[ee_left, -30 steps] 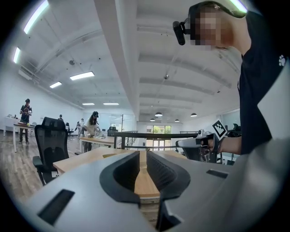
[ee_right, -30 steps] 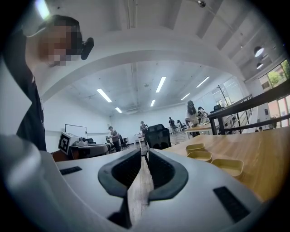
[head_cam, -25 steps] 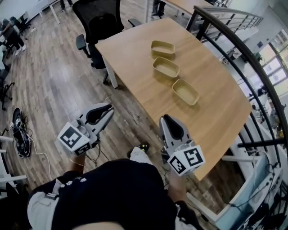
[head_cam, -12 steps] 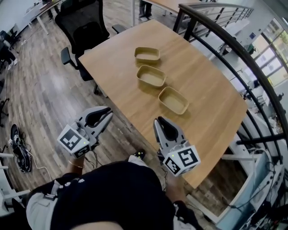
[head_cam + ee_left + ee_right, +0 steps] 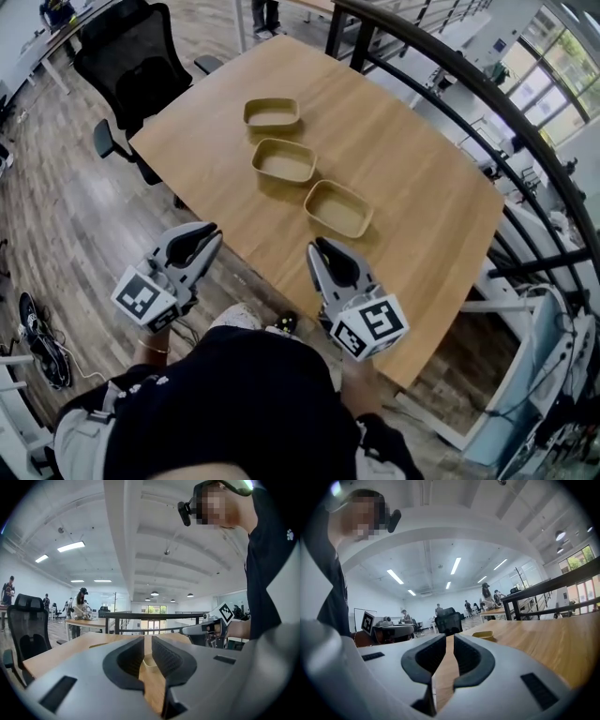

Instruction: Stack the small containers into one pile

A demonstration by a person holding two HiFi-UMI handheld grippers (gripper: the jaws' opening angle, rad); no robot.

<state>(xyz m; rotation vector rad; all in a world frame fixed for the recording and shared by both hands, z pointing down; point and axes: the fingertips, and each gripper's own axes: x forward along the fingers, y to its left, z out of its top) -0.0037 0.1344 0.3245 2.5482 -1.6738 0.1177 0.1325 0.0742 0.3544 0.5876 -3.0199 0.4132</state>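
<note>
Three shallow tan containers lie apart in a diagonal row on the wooden table [image 5: 422, 187]: the far one [image 5: 272, 112], the middle one [image 5: 283, 160] and the near one [image 5: 338, 207]. My left gripper [image 5: 213, 232] hangs just off the table's near edge, over the floor, shut and empty. My right gripper [image 5: 318, 247] is over the table's near edge, a short way from the near container, also shut and empty. In the left gripper view one container [image 5: 149, 660] shows through the narrow slit of the jaws. The right gripper view shows a container [image 5: 483, 634] ahead on the table top.
A black office chair [image 5: 139, 70] stands at the table's far left corner. A dark metal railing [image 5: 469, 84] runs along the table's right side. Cables [image 5: 42, 342] lie on the wood floor at the left. People stand at desks in the distance [image 5: 82, 604].
Both grippers have moved closer to the table, and the containers now sit nearer in the head view. The right gripper now reaches over the table's edge. The jaws look the same.
</note>
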